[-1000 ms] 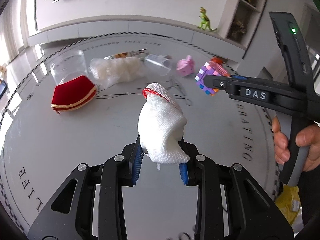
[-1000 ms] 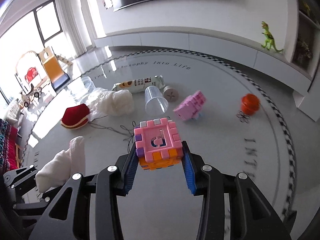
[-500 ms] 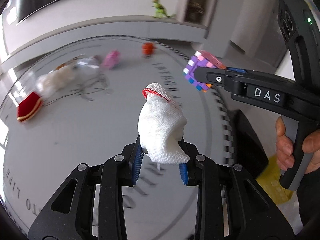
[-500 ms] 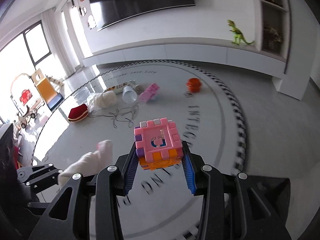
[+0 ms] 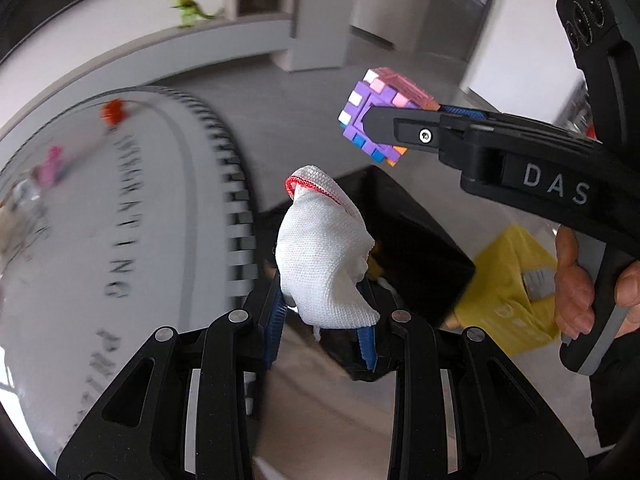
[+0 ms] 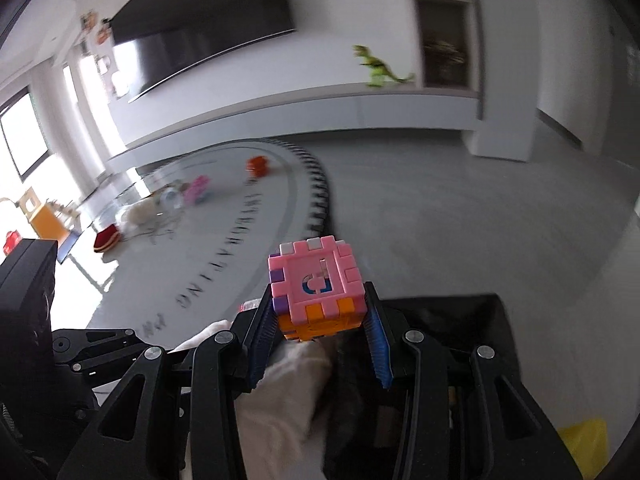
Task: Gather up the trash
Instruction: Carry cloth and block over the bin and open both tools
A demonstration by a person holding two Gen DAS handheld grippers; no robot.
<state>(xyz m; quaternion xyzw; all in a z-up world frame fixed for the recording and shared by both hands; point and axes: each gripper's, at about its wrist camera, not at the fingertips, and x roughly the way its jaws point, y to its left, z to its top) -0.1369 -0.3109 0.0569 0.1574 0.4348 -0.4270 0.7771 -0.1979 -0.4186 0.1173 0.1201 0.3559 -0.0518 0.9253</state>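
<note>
We held two pieces of trash at once, one in each gripper, so that a single trip to the bin [image 5: 420,240] would clear both. The left gripper [image 5: 324,322] was closed on a white sock [image 5: 324,264]; its pads pinched the lower end, and the red-edged cuff stood up free above the jaws. The right gripper [image 6: 318,320] was closed on a toy cube [image 6: 316,288], clamped by two opposite sides, with the pink face toward the camera. We judge this side grip suited the cube, because its faces are flat and stiff.

Both grippers pointed downward over the black bin, which stood on the grey floor just beside the mat's [image 5: 120,200] toothed edge. The sock hung above the bin's near rim, and the cube was above the bin too, as far as we could tell. The right hand [image 5: 580,288] wrapped the handle, thumb forward. Other items lay far off on the mat, too blurred to name.
</note>
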